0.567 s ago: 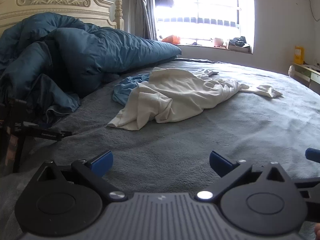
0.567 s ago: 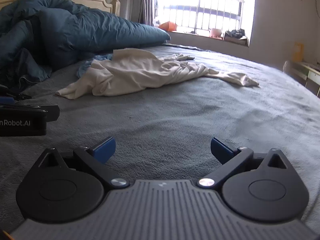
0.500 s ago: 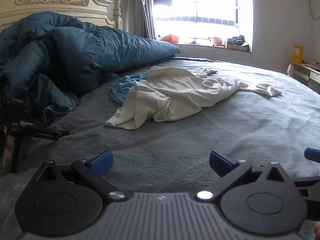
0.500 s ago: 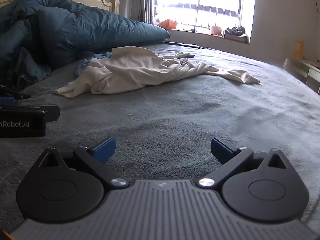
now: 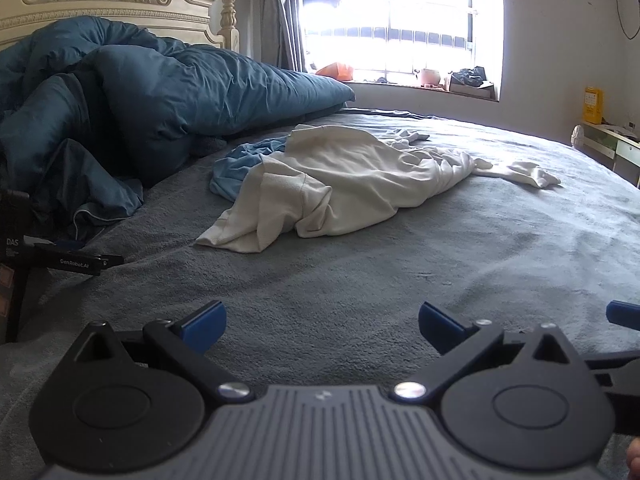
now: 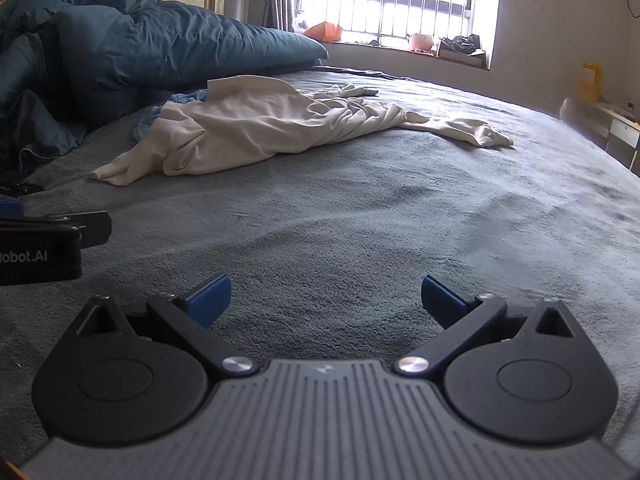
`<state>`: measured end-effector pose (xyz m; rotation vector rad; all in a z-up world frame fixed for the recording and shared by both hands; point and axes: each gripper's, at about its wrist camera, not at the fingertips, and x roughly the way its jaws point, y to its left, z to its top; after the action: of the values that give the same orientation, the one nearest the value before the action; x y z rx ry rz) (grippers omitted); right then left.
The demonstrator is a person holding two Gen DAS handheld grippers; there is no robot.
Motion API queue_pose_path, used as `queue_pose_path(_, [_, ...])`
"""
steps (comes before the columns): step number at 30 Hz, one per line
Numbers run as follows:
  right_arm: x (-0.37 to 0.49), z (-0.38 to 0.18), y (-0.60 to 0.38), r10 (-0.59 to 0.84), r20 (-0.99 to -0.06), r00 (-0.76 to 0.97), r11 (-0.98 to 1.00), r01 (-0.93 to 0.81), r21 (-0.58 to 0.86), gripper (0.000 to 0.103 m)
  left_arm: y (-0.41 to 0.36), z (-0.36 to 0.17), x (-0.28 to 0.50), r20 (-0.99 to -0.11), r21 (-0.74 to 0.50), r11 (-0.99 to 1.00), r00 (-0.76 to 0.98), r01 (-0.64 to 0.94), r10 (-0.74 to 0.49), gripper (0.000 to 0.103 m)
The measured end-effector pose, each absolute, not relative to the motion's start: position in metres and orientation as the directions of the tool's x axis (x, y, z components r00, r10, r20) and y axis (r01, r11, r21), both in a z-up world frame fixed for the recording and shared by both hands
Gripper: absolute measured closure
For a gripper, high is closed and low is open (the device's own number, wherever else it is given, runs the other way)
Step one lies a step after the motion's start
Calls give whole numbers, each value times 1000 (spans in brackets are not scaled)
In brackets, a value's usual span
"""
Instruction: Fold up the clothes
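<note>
I see the grey bed (image 5: 400,280) filling both views, a blue duvet (image 5: 160,92) heaped by its headboard. The crumpled white garment (image 5: 340,184) lies mid-bed, well ahead of my left gripper (image 5: 322,326) and right gripper (image 6: 326,296), both with fingers spread, empty.

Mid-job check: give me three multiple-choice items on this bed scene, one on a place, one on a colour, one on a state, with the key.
1. Where does the white garment lie?
A. on the grey bed cover
B. on the windowsill
C. in a gripper

2. What colour is the cloth under the garment's far left edge?
A. red
B. blue
C. yellow

3. How are the left gripper and right gripper?
A. both shut
B. one shut
C. both open

Key: 1 A, it sprawls crumpled on the cover; 2 B, blue fabric peeks out; 3 C, pads stand apart, nothing held.
</note>
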<state>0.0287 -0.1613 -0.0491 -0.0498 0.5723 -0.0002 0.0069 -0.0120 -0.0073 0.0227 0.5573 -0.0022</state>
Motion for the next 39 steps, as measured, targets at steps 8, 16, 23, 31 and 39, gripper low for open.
queue_pose_path(8, [32,-50,-157,-21,-557,830,997,-23,-72,1,-10,-7,8,-530,33,999,848,-5,22,0])
queue_pose_path(16, [33,-49,-156,-24,-559,829,997,-20,-72,1,-8,-6,8,-527,44,999,850,-9,31,0])
queue_pose_path(23, [35,-48,-155,-28,-565,825,997,-16,-72,1,-8,-5,9,-529,48,999,848,-7,32,0])
queue_pose_path(31, [37,-49,-155,-30,-570,821,997,-15,-74,1,-5,-7,12,-532,48,999,846,-12,36,0])
queue_pose_path(39, [41,-53,-154,-35,-576,817,997,-11,-77,1,-5,-9,13,-536,59,998,843,-13,43,0])
